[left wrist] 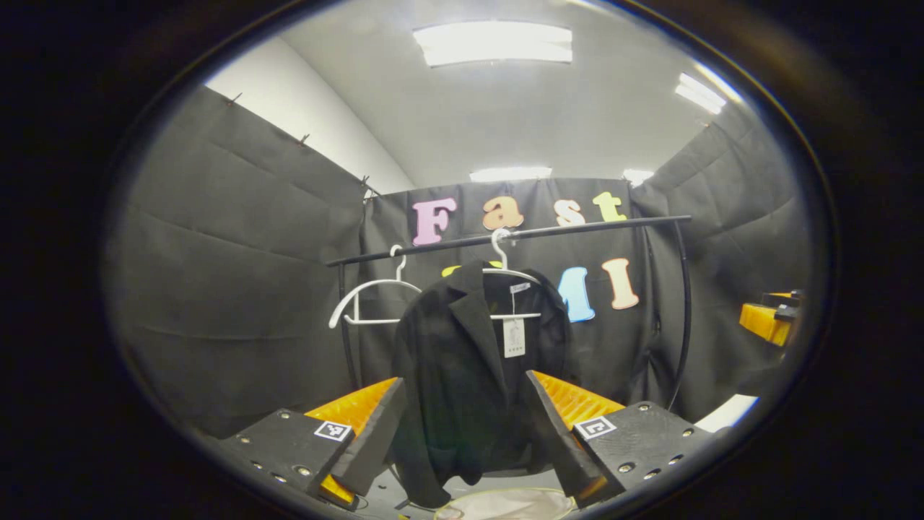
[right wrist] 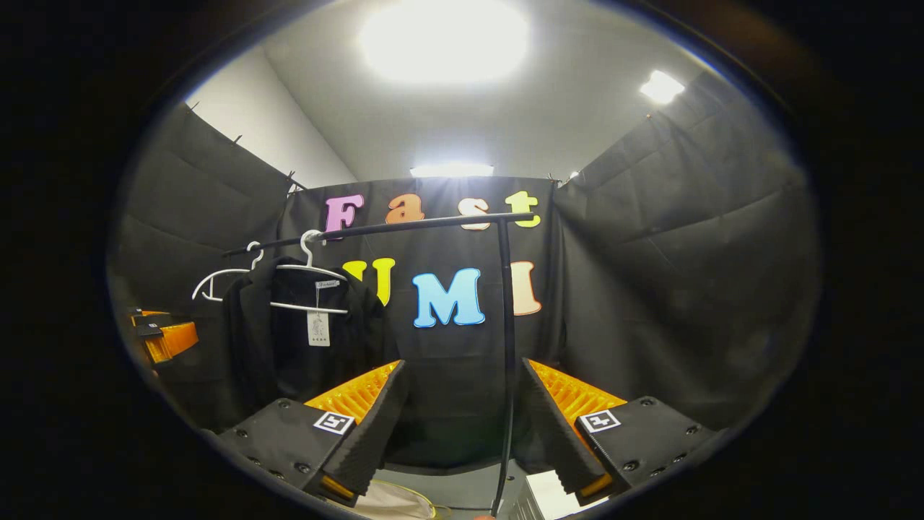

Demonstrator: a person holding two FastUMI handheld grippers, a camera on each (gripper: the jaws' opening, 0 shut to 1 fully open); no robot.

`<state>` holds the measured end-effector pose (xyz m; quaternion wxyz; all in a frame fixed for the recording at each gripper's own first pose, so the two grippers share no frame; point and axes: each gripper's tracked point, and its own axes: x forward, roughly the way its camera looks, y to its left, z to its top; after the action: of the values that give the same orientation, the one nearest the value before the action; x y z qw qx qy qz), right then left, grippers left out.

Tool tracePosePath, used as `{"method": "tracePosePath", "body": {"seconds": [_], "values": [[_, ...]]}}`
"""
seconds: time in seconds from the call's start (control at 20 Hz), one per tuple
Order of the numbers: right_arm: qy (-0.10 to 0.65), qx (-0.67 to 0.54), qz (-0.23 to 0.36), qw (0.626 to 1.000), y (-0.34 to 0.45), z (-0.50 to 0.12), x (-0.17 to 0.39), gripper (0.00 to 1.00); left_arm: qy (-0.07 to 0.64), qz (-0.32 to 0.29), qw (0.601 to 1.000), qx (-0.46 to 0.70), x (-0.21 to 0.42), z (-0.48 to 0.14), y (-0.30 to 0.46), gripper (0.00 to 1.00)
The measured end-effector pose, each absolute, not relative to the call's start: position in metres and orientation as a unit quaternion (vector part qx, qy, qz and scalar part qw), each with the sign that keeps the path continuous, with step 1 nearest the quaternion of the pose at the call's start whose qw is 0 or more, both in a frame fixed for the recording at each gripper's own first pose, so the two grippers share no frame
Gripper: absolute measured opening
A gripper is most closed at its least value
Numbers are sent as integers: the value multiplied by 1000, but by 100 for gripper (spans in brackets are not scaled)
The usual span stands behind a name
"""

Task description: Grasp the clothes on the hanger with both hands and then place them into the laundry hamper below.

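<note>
A: Two fingers spread wide on the left hand-held gripper [left wrist: 465,426], black jacket [left wrist: 462,375] dead ahead at 12, hamper [left wrist: 505,503] at 6. Hanger [left wrist: 505,289] could snag.

B: Right hand-held gripper [right wrist: 458,426], also wide, holds nothing; jacket's off at 10. Grab one-sided and it'll probably slide.

A: What sort of place?
B: A recording booth, set up indoors. Black quilted cloth walls [right wrist: 686,238] on three sides, pinned at the top; white plaster wall [left wrist: 303,115] above them, far left.

A: Anything else?
B: Flat white ceiling light panels [left wrist: 493,42] overhead, office type. A thin black metal clothes rail [left wrist: 505,235] stands at the far wall, staged with white plastic hangers [left wrist: 372,296].
</note>
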<state>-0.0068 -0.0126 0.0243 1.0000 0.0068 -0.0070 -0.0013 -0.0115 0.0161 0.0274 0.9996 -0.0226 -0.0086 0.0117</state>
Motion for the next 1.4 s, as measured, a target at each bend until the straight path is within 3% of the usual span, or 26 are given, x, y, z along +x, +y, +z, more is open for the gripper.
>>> {"method": "tracePosePath", "body": {"seconds": [0.1, 0.15, 0.25, 0.3, 0.4, 0.45, 0.5, 0.75, 0.85, 0.9, 1.2, 1.25, 1.4], "values": [[-9, 7, 0, 1000, -13, 25, -9, 97, -10, 12, 1000, -20, -13, 29, 17, 96], [-7, 6, 0, 1000, -13, 24, -10, 92, -10, 11, 1000, -20, -12, 27, 14, 96], [-4, 6, 1, 1000, -11, 22, -10, 92, -11, 8, 1000, -20, -10, 26, 12, 96], [-3, 6, 1, 1000, -11, 21, -10, 97, -12, 8, 1000, -20, -10, 27, 12, 97], [0, 6, 0, 1000, -11, 18, -9, 97, -11, 7, 1000, -25, -9, 23, 12, 97], [2, 6, 0, 1000, -10, 17, -10, 92, -10, 7, 1000, -29, -7, 22, 13, 97], [3, 6, 0, 1000, -8, 17, -9, 97, -9, 7, 999, -30, -7, 23, 14, 97], [9, 16, 9, 1000, 7, 15, 1, 97, -11, 6, 1000, -26, -1, 24, 20, 96], [11, 18, 14, 1000, 17, 14, 7, 92, -10, 3, 1000, -26, 5, 23, 23, 96], [11, 19, 17, 1000, 22, 15, 11, 97, -9, 0, 1000, -26, 8, 22, 24, 96], [8, 31, 42, 999, 62, 18, 33, 97, -5, -20, 999, -36, 37, 18, 29, 97], [7, 35, 46, 998, 68, 19, 38, 93, -8, -21, 999, -37, 41, 20, 31, 97], [6, 44, 68, 997, 87, 26, 53, 98, -12, -24, 999, -33, 48, 28, 31, 96]]}}
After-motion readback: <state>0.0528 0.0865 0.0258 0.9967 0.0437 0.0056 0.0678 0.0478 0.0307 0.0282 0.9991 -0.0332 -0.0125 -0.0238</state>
